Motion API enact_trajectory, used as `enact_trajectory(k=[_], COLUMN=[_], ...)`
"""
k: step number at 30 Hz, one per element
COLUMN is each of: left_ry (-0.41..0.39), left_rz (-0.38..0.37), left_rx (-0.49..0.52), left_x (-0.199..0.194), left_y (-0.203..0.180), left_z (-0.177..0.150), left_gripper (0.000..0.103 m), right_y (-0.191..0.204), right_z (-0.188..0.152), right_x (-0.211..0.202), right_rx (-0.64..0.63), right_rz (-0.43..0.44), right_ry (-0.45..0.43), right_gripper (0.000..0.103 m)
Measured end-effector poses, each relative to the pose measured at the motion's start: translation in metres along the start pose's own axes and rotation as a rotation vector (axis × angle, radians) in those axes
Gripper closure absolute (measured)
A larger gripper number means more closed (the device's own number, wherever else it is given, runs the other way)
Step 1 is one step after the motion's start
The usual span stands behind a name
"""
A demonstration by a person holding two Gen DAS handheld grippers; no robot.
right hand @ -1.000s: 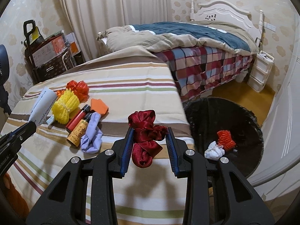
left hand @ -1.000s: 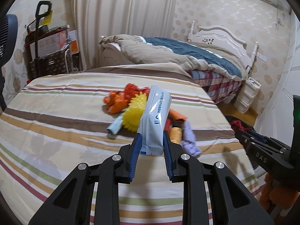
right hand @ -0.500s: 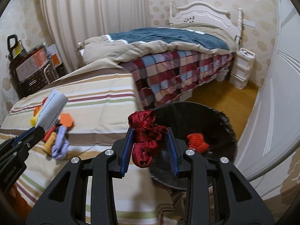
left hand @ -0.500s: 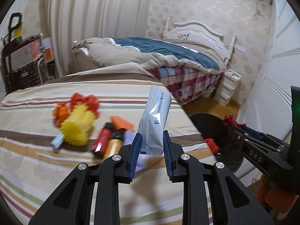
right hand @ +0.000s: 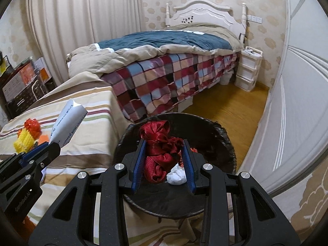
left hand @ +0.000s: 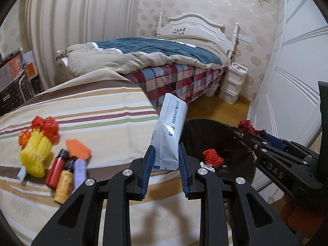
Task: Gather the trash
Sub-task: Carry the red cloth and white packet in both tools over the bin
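Both grippers have swung rightward off the striped bedspread [left hand: 98,110] since 1.0 s ago; the black trash bin [right hand: 229,143], earlier off to the right side, now sits directly under the right gripper [right hand: 164,160].

Counts: 2 grippers, each carrying 1 item. 1 bin holding 2 visible pieces: 1 red-orange mesh wad [left hand: 212,157] and 1 white crumpled piece [right hand: 176,175]. On the bedspread, about 7 loose items: 1 yellow foam net [left hand: 37,155], 1 red net [left hand: 48,126], 1 small orange net [left hand: 23,138], 1 orange paper scrap [left hand: 78,148], 1 red lighter [left hand: 55,169], 1 amber bottle [left hand: 63,187], 1 lilac cloth [left hand: 79,170].

Left gripper [left hand: 165,165]: fingers clamped on the bottom seam of the white milk-powder pouch [left hand: 170,131]; pouch stands upright above the tips, leaning slightly right, near the bedspread's edge and just left of the bin rim.

Right gripper: blue pads pinch the dark red ribbon bundle [right hand: 161,153] from both sides; bundle bulges above and below the pads, suspended over the bin opening.
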State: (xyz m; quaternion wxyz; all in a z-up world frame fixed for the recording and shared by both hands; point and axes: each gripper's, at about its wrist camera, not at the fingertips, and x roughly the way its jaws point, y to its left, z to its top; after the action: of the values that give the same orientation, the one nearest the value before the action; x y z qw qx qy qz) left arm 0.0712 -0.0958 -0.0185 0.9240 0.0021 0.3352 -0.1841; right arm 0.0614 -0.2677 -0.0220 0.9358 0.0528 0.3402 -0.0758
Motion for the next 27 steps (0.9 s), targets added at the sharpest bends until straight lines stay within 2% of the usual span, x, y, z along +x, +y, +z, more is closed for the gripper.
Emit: enact_trajectory(k=[11, 27], left_ry=[0.029, 0.071], left_rz=[-0.016, -0.012], left_rx=[0.043, 0.072], left_x=[0.035, 0.067], left_y=[-0.030, -0.052], left_z=[0.012, 0.015], left_gripper=[0.077, 0.077], right_y=[-0.026, -0.055], right_z=[0.003, 0.003], right_x=[0.018, 0.042], right_rx=[0.043, 0.089], right_rz=[-0.033, -0.053], right_ry=[0.011, 0.044], right_gripper=[0.069, 0.069])
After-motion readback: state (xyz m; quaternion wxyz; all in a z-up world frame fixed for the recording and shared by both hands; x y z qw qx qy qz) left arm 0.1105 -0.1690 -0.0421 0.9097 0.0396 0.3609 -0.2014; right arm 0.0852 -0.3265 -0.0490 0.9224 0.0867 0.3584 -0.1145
